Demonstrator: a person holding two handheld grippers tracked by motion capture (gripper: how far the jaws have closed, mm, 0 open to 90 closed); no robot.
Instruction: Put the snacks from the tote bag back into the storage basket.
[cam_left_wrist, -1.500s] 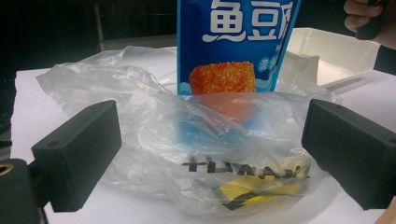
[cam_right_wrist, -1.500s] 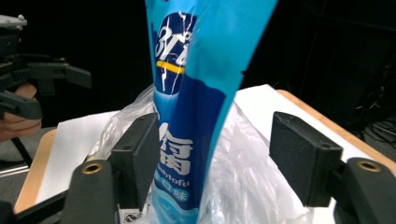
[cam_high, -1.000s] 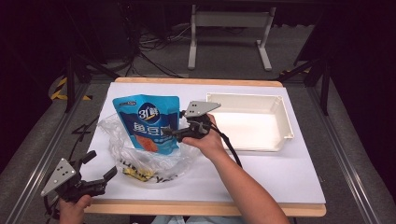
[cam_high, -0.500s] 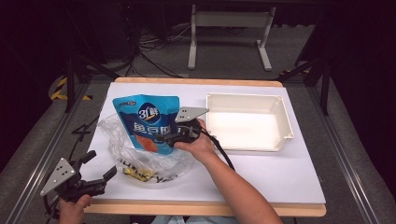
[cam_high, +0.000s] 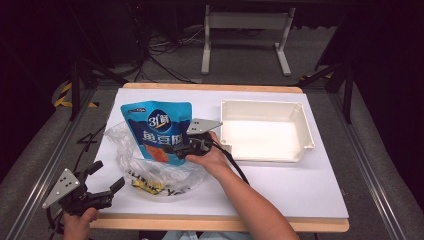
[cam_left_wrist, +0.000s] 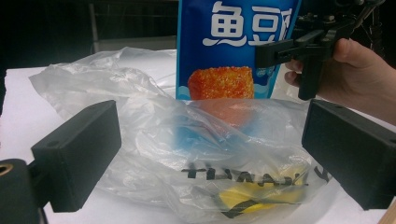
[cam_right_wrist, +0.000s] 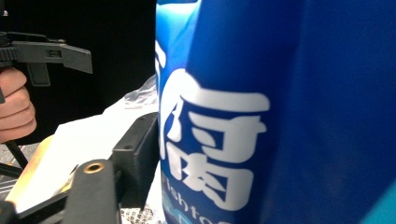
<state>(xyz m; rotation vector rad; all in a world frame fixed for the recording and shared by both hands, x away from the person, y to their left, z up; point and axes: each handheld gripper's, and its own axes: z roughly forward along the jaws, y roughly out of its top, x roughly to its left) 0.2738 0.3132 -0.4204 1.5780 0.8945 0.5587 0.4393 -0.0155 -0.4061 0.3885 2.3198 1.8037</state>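
Right hand-held gripper (cam_high: 176, 150) is clamped on the right edge of the tall blue foil snack pouch with white lettering and an orange food picture (cam_high: 161, 131). Compared with a second ago the right hand (cam_high: 210, 159) has slid left and slightly toward the person, away from the white shallow plastic tray (cam_high: 305, 131), and the pouch has come along with it. In the right gripper view the pouch (cam_right_wrist: 280, 116) sits hard against one black jaw, so the grip reads as narrow and firm on the foil.

Pouch stands upright, its lower end down inside the crumpled clear plastic bag with black print (cam_high: 150, 170) lying on the white-topped desk (cam_high: 280, 180); from the left gripper view the pouch bottom (cam_left_wrist: 219, 84) shows through the film of the bag (cam_left_wrist: 154, 140), with something yellow lower in the bag.

Left hand-held gripper (cam_high: 107, 180) hangs at the desk's near-left corner, jaws spread wide, holding nothing, aimed at the bag; no change in its place over the last second.

Judgement: the small shift says the pouch is being worked relative to the bag, most likely drawn out for the tray, though insertion can't be ruled out. The bag is unpinned, so it may drag along.
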